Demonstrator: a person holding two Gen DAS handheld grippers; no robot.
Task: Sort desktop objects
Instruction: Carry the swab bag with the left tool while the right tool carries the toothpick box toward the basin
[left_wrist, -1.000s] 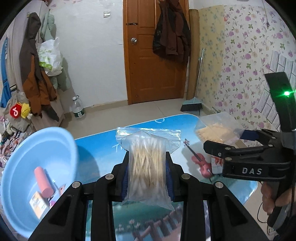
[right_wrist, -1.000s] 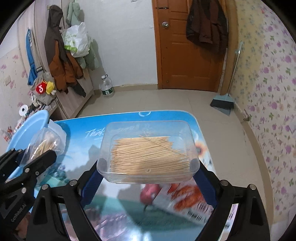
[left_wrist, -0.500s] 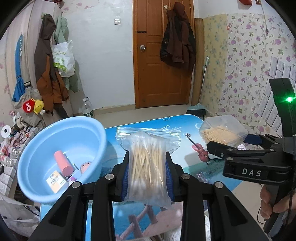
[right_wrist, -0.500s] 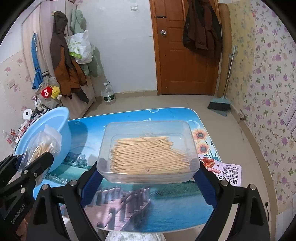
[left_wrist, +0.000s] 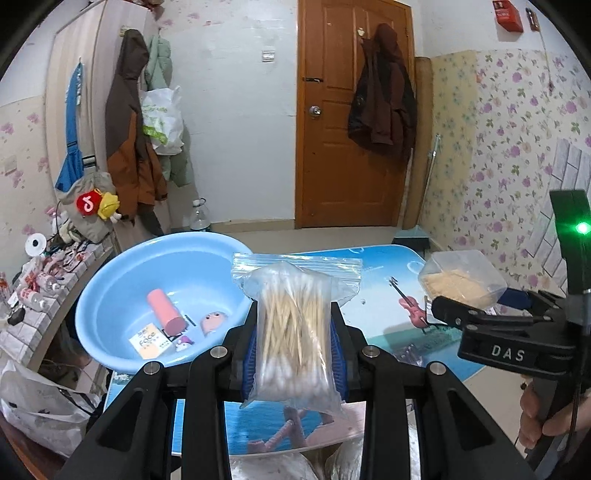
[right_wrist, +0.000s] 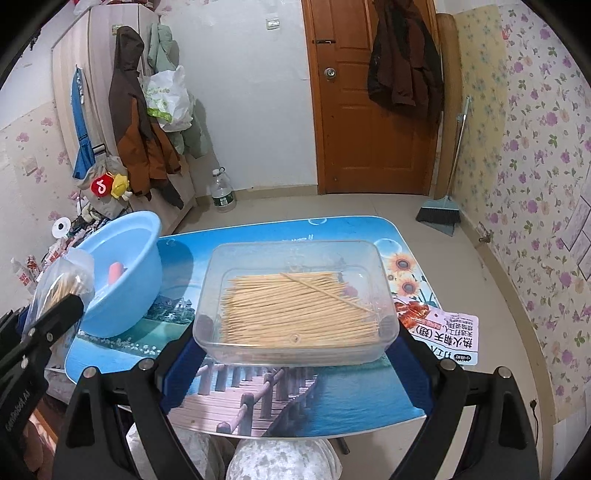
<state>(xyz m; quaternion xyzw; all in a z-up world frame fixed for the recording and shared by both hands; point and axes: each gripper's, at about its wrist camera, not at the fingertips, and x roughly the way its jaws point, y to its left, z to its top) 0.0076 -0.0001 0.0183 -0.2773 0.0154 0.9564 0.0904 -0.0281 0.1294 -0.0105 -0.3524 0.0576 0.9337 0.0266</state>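
My left gripper (left_wrist: 295, 332) is shut on a clear zip bag of cotton swabs (left_wrist: 295, 325), held upright above the table's near edge. My right gripper (right_wrist: 295, 332) is shut on a clear plastic box of toothpicks (right_wrist: 295, 299), its blue pads pressing both ends; the box (left_wrist: 461, 277) also shows at the right of the left wrist view. A light blue basin (left_wrist: 122, 280) stands at the table's left, holding a pink cylinder (left_wrist: 164, 310), a small card (left_wrist: 149, 341) and small figures. In the right wrist view the swab bag (right_wrist: 62, 284) hangs in front of the basin (right_wrist: 125, 273).
The table (right_wrist: 258, 398) has a printed blue landscape top. A snack packet (right_wrist: 443, 332) lies at its right edge. Behind stand a wooden door (right_wrist: 373, 110), a broom (right_wrist: 443, 210), a water bottle (right_wrist: 221, 192) and hanging coats (right_wrist: 140, 129). A person's hand (left_wrist: 554, 424) grips the right gripper's handle.
Both grippers have drawn back and up from the table with their loads, so more of the tabletop and the whole basin have come into view. Neither grip changed.
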